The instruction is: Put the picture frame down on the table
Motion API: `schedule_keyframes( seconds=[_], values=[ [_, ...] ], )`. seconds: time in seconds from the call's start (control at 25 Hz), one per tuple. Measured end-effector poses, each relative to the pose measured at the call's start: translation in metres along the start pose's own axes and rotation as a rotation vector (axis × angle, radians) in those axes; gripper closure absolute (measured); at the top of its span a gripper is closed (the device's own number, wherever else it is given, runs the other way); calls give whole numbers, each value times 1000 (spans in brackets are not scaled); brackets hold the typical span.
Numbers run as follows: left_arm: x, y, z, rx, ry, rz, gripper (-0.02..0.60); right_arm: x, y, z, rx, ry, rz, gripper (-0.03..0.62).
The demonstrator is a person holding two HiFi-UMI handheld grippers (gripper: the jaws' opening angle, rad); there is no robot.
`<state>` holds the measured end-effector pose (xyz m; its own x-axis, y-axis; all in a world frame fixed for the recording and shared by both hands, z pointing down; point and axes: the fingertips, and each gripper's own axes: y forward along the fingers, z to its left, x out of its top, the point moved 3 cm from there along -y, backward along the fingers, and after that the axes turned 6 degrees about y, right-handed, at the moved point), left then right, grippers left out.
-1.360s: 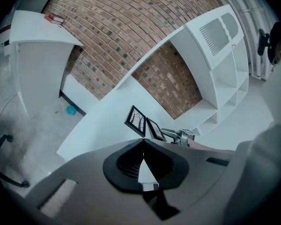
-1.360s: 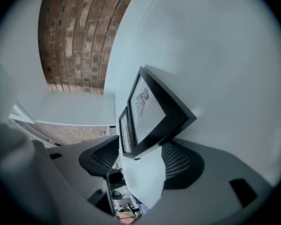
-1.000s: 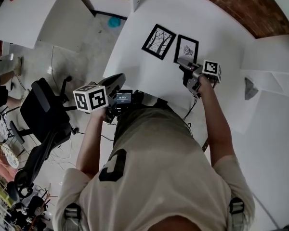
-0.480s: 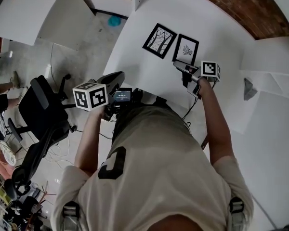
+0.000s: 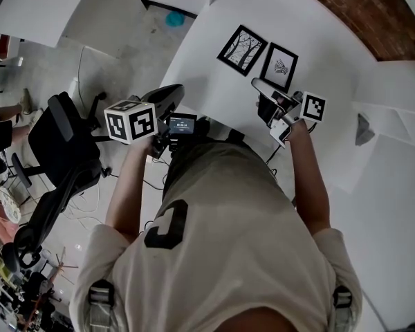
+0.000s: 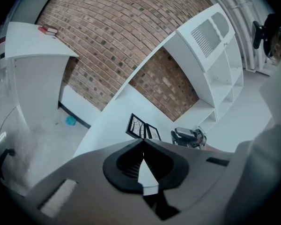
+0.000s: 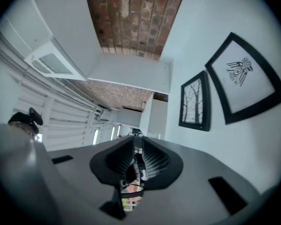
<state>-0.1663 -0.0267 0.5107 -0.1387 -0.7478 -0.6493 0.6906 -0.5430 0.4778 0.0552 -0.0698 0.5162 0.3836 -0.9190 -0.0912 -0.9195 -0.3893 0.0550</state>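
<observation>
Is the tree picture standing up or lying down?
Lying down: the tree picture lies flat on the white table, beside the other frame.

- Two picture frames (image 5: pixel 243 49) (image 5: pixel 279 67), lying flat on the white bench (image 5: pixel 207 81).
- Two hand-held grippers at the bench's near edge: left gripper (image 6: pixel 143 144), right gripper (image 7: pixel 136 149).
- One black office chair (image 5: pixel 66 154), left of the bench.

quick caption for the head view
A tree picture and smaller picture lie flat side by side on the white table
</observation>
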Motion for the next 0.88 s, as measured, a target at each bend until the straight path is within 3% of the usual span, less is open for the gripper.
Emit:
schedule_keyframes(
  seconds=[0.16,0.28,0.48,0.8,0.88],
  values=[
    [4,-2,-5,-27,19,-16,578,-4,12,43,155,-23,-44,579],
    [7,-6,-7,-42,33,-23,578,-14,19,71,212,-61,-35,583],
    [12,-9,-12,-85,66,-40,578,-25,18,102,326,-21,-106,583],
    [22,-11,-27,-147,163,-81,578,-56,8,132,377,-58,-123,583],
    [22,-15,-37,-148,185,-95,578,-65,2,133,342,-62,-127,583]
  ],
)
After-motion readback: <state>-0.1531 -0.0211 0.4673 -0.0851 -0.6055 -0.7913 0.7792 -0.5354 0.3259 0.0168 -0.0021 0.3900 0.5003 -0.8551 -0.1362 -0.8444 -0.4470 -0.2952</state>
